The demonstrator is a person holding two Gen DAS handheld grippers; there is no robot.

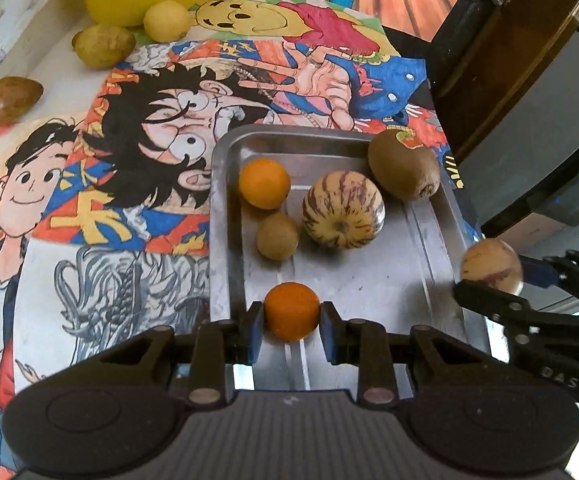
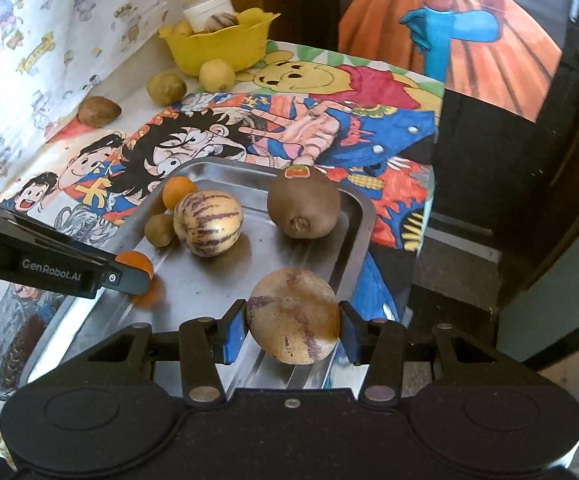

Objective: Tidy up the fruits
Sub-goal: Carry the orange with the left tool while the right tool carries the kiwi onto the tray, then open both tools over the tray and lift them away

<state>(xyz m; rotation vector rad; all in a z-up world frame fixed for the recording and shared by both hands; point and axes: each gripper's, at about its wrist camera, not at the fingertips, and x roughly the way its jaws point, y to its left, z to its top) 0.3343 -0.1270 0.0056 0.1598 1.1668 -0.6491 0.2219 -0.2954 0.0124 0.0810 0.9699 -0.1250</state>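
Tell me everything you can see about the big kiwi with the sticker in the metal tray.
The big kiwi is oval, with dull brown fuzzy skin and a small red and green sticker on its far end. Its rough stem scar faces the right wrist camera. It lies on its side in the far right corner of the metal tray, seemingly against the rim. No gripper touches it, and it lies apart from the striped fruit.

Cartoon-printed tablecloth, dark cabinet
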